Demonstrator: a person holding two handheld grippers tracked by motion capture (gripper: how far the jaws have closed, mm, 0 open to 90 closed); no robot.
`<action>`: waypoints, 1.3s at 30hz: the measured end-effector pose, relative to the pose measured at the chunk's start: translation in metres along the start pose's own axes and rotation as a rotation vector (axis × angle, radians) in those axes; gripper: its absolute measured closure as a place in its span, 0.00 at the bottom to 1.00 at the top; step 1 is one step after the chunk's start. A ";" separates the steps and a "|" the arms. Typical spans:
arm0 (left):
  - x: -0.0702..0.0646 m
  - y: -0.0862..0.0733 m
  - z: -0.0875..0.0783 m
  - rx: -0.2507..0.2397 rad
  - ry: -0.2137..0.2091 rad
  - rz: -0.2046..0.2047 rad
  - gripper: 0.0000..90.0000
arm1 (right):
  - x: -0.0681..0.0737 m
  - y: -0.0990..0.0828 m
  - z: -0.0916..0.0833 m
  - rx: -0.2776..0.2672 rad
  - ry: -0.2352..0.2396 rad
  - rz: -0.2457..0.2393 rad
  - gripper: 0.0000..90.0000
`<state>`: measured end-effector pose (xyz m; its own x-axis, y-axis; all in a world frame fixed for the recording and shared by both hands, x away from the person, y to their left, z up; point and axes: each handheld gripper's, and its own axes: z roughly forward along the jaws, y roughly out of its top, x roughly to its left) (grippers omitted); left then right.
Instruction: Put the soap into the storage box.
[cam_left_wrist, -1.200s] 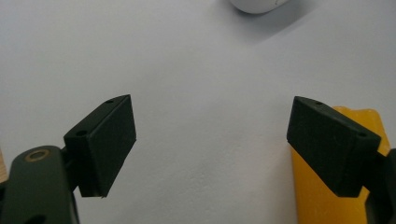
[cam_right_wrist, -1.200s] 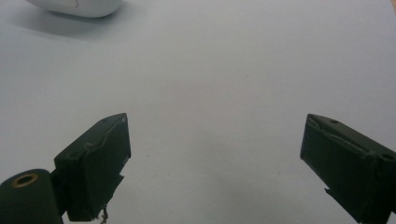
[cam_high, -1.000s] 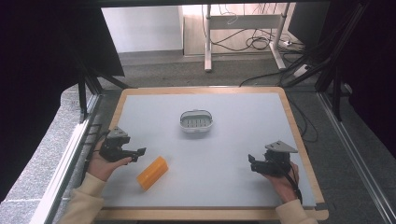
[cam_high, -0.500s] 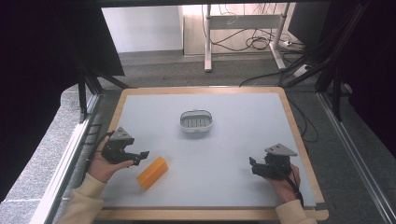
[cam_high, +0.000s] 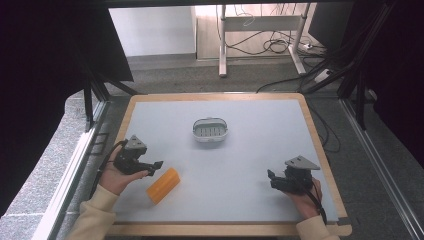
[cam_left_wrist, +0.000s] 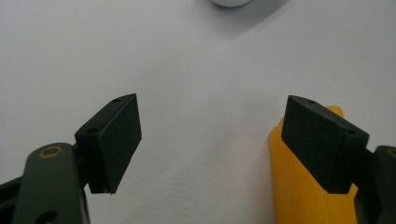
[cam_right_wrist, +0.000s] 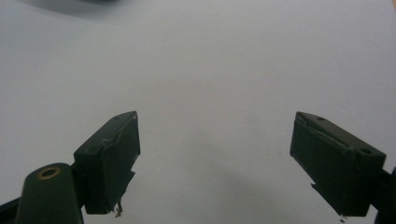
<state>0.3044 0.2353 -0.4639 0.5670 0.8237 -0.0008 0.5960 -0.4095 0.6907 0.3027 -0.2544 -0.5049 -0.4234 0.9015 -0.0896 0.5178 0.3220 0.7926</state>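
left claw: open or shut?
Open. The left claw has its jaws wide apart with bare table between them; the orange block lies behind the right jaw, not clamped.

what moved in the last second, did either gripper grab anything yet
The left gripper slid toward the near table edge and closer to the orange rectangular block; its jaws are open, gripping nothing. The right gripper drew back toward the near edge, also open and empty. The block and the white oval slotted dish stayed put.
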 end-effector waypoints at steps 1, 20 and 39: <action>0.000 0.000 0.000 0.000 0.000 0.000 0.22 | 0.000 0.000 0.000 0.000 0.000 0.000 0.18; -0.011 0.009 -0.024 0.016 -0.074 0.011 0.26 | 0.000 -0.001 0.000 0.011 -0.013 -0.002 0.21; -0.022 0.011 -0.024 0.061 -0.108 0.054 0.27 | 0.000 -0.002 0.001 0.020 -0.022 -0.009 0.20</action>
<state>0.2843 0.2220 -0.4387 0.6555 0.7539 -0.0452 0.5946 -0.4783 0.6463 0.3020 -0.2549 -0.5071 -0.4115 0.9047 -0.1101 0.5288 0.3354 0.7797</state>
